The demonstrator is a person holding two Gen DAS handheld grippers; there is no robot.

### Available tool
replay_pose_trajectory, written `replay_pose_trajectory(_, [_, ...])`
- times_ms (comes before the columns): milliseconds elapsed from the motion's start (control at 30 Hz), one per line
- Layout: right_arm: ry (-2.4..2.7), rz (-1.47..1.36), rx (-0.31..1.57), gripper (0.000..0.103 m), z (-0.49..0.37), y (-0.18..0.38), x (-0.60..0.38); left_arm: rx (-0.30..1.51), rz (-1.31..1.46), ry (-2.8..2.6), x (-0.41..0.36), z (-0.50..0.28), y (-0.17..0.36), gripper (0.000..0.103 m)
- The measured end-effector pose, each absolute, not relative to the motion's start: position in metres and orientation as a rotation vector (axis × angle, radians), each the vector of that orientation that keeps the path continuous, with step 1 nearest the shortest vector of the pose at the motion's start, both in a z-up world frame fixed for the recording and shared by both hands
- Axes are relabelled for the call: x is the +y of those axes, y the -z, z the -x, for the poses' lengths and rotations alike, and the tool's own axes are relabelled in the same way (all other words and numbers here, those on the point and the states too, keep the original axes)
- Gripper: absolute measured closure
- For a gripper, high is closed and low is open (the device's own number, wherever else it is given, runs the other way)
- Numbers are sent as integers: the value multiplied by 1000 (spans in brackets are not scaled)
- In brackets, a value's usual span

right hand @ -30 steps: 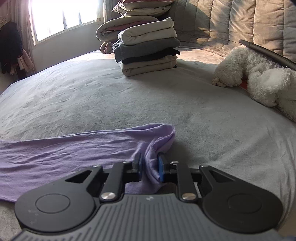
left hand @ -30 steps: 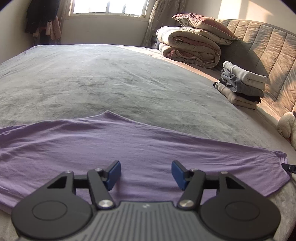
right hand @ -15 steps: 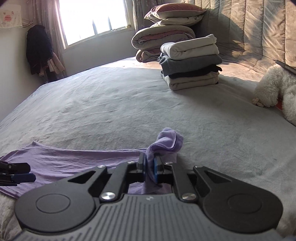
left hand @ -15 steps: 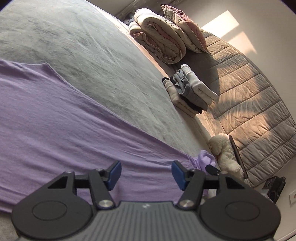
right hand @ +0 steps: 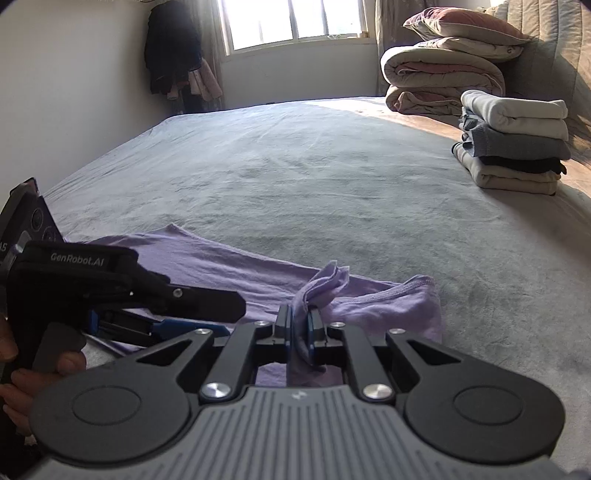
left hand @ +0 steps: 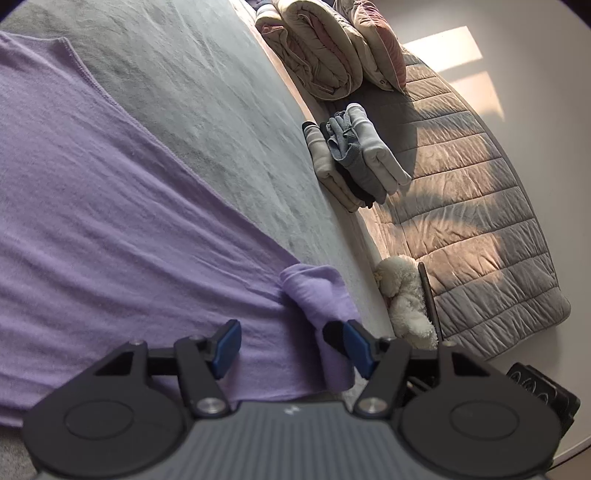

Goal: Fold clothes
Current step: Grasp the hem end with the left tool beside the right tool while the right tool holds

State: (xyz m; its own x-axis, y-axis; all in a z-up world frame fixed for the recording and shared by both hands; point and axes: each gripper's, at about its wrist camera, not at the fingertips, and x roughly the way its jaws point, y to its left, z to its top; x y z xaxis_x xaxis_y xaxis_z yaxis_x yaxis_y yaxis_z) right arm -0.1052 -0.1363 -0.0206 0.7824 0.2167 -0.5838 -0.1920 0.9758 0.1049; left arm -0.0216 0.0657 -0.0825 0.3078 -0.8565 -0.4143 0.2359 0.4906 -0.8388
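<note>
Grey bed (right hand: 332,177), right tool (right hand: 299,325) pinching purple garment (right hand: 229,262)

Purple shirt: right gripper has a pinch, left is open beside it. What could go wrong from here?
The right gripper holds only a small bunched tuft of the purple shirt, so it may slip when pulled. The left gripper is open over flat cloth and might grab two layers. Lifting by one corner could drag the spread shirt into wrinkles.

Rolled quilts (right hand: 439,74) (pillow (right hand: 465,22) atop); plush toy (left hand: 404,299).
</note>
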Motion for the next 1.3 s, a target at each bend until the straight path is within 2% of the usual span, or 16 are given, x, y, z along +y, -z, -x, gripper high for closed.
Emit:
replay_pose_trajectory(500, [-293,335,596,91,122,44,-80,997,735,796,54,16,85,40])
replay_pose_trajectory(733, [-286,429,549,86,132,51,-72,990,698,762,54,16,84,51])
replay_pose_trajectory(800, [-277,427,545,78,133,52,-73,992,683,752,55,16,84,55])
replay_pose_trajectory(833, [-270,424,540,64,134,52,-72,992,674,747,55,16,84,58])
replay_pose_trajectory(867, [-264,421,535,58,135,52,-72,991,669,743,56,16,83,58])
replay_pose_trajectory(1033, [-265,384,546,58,138,55,-75,986,630,722,58,20,79,61])
replay_pose_trajectory(1100, [-260,388,539,61,138,57,-75,987,612,712,59,22,78,63])
replay_pose_trajectory(1133, [-258,395,532,68,139,58,-74,988,604,706,60,23,77,65])
replay_pose_trajectory(1167, [-259,398,527,80,140,59,-73,989,595,701,60,23,76,67])
replay_pose_trajectory(1233, [-268,391,525,90,140,59,-72,990,586,696,62,23,76,69])
replay_pose_trajectory(1267, [-279,378,529,96,140,57,-72,991,583,689,62,23,77,76])
replay_pose_trajectory(1300, [-290,358,535,97,139,56,-72,995,573,675,63,22,77,81])
